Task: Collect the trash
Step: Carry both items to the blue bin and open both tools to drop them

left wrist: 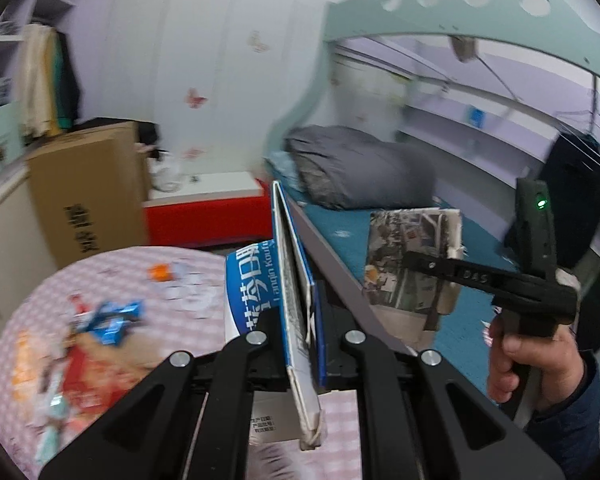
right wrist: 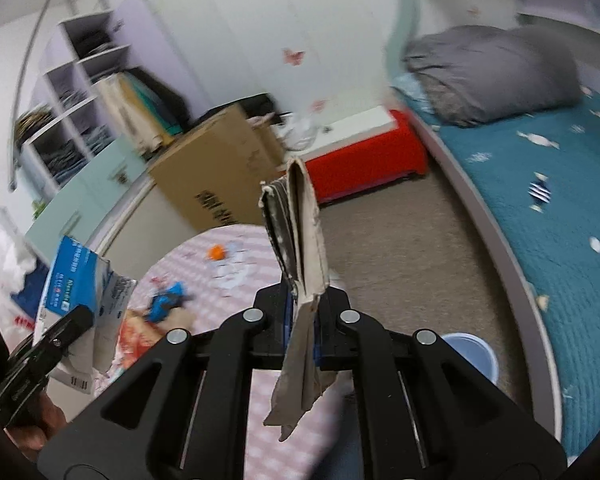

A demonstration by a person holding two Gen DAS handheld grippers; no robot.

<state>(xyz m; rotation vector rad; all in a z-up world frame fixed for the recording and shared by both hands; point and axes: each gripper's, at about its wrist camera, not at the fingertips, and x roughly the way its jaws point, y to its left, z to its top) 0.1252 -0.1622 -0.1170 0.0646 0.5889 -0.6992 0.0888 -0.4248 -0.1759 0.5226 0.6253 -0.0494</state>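
My left gripper [left wrist: 302, 320] is shut on a flattened blue and white carton [left wrist: 296, 280], held edge-on above the round table [left wrist: 196, 320]. The carton also shows in the right wrist view [right wrist: 84, 280]. My right gripper [right wrist: 302, 300] is shut on a folded piece of newspaper [right wrist: 300, 232], held upright above the table's edge. The same newspaper shows in the left wrist view [left wrist: 412, 256], over the bed. A blue wrapper [left wrist: 112, 320] and other wrappers lie on the pink checked tablecloth. An orange scrap [left wrist: 160, 272] lies farther back.
A tall cardboard box [left wrist: 88, 184] stands behind the table. A red bench [right wrist: 364, 160] sits by the wall. The bed with teal cover [right wrist: 560, 208] and grey pillow [right wrist: 492, 68] is at right. A blue bucket [right wrist: 472, 354] stands on the floor beside the table.
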